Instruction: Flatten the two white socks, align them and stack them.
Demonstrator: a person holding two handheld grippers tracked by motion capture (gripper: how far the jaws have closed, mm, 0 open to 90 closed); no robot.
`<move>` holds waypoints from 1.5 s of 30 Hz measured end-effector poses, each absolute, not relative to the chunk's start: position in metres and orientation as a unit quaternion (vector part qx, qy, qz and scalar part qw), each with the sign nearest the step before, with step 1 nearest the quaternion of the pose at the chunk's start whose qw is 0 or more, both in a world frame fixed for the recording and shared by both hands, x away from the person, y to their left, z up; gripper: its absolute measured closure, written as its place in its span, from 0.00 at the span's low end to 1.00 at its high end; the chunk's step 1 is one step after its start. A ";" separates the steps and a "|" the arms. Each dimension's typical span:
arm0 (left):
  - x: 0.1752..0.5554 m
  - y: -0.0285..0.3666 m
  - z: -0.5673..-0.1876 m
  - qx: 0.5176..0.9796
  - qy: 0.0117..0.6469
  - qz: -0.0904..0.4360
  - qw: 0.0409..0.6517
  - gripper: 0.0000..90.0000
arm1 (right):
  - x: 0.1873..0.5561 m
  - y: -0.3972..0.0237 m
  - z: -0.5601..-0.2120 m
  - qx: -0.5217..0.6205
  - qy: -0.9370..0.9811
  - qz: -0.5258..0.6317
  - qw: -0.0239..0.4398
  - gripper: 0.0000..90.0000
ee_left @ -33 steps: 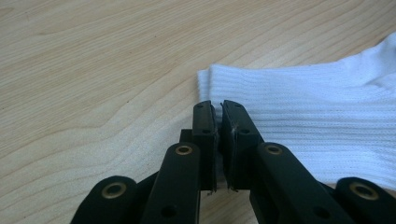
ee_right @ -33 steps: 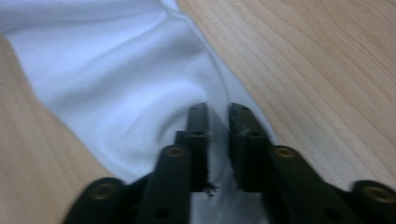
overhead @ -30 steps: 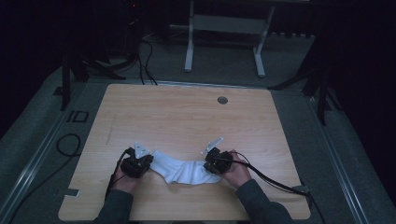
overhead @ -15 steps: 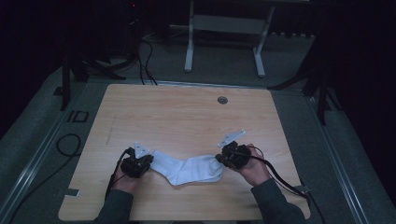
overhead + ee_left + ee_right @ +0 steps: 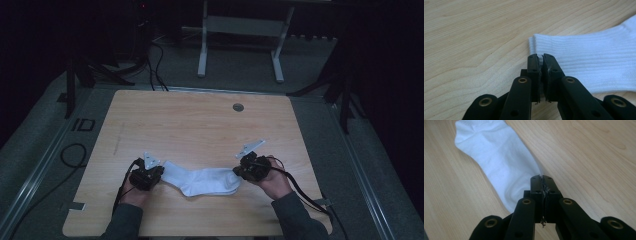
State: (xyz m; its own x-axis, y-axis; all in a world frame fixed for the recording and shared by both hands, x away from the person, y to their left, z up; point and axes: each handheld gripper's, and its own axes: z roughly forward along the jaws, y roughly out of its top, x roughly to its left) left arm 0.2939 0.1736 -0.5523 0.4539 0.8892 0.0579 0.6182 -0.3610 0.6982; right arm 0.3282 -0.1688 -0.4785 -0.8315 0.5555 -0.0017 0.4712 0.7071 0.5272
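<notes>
Dim lab recording bay: bare wooden table [image 5: 200, 125] on grey carpet, cables [image 5: 155, 55] and white stand legs [image 5: 240, 45] behind the table.

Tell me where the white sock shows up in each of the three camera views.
High view: white sock low centre, stretched between both grippers.
Left gripper view: ribbed cuff at right, pinched by the gripper.
Right gripper view: running from upper left down to the gripper.
Shared landmark: wooden table.

Light wooden table [image 5: 200, 125], white sock [image 5: 202, 181] apparently flat near its front edge.
</notes>
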 end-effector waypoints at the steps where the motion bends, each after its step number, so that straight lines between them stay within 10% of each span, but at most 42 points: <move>1: 0.294 0.173 -0.552 0.795 0.474 0.221 0.308 0.94 | 0.330 -0.167 -0.481 0.279 0.921 0.259 0.078 0.98; 15: 0.293 0.174 -0.553 0.791 0.481 0.218 0.309 0.94 | 0.337 -0.172 -0.488 0.299 0.915 0.257 0.080 0.66; 45: 0.285 0.176 -0.546 0.783 0.496 0.198 0.319 0.90 | 0.337 -0.191 -0.491 0.327 0.902 0.270 0.082 0.59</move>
State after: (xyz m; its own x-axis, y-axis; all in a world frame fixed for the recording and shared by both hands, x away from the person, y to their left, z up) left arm 0.2853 0.1758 -0.5463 0.4304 0.9026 -0.0062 0.6499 -0.3051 0.6961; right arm 0.3366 -0.1912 -0.4913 -0.7721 0.6348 0.0286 0.5461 0.6399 0.5406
